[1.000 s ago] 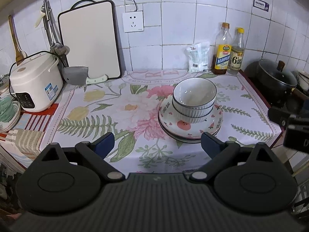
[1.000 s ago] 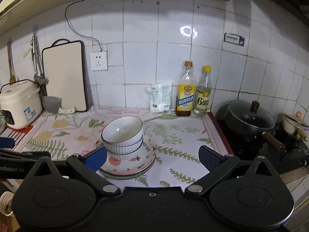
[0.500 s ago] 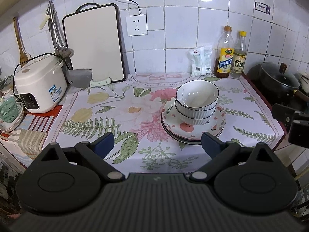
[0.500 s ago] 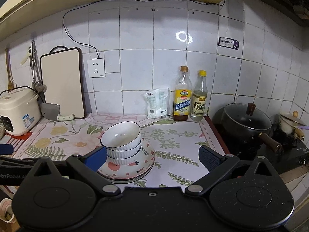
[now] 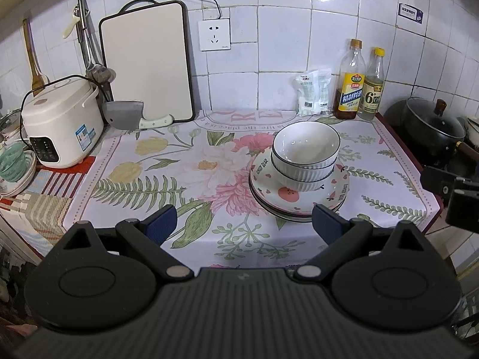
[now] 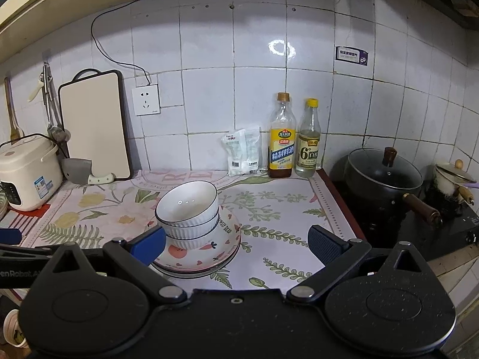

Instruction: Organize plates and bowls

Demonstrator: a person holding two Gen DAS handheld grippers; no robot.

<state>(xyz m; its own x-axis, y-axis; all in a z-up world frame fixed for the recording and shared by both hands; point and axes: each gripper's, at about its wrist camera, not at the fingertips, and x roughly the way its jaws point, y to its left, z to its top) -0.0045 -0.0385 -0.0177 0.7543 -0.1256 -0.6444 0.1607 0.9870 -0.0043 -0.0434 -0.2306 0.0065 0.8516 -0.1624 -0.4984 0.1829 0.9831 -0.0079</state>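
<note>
Two white ribbed bowls (image 5: 305, 155) (image 6: 187, 209) are nested on a stack of pink-patterned plates (image 5: 287, 200) (image 6: 209, 254) on the floral cloth. My left gripper (image 5: 244, 223) is open and empty, held back from the counter's front edge, with the stack just beyond its right finger. My right gripper (image 6: 236, 243) is open and empty too, above the front edge, and the stack lies behind its left finger. Part of the right gripper (image 5: 449, 188) shows at the right edge of the left wrist view.
A rice cooker (image 5: 60, 125), cleaver (image 5: 128, 116) and cutting board (image 5: 146, 65) stand at the back left. Two bottles (image 5: 362, 86) and a white packet (image 5: 312, 89) line the wall. A black lidded pot (image 6: 386, 179) sits on the stove at right. Green dishes (image 5: 12, 161) lie far left.
Both grippers have drawn back and risen from the counter, so the stack looks smaller and farther. The bowls and plates have not moved. Both stay open.
</note>
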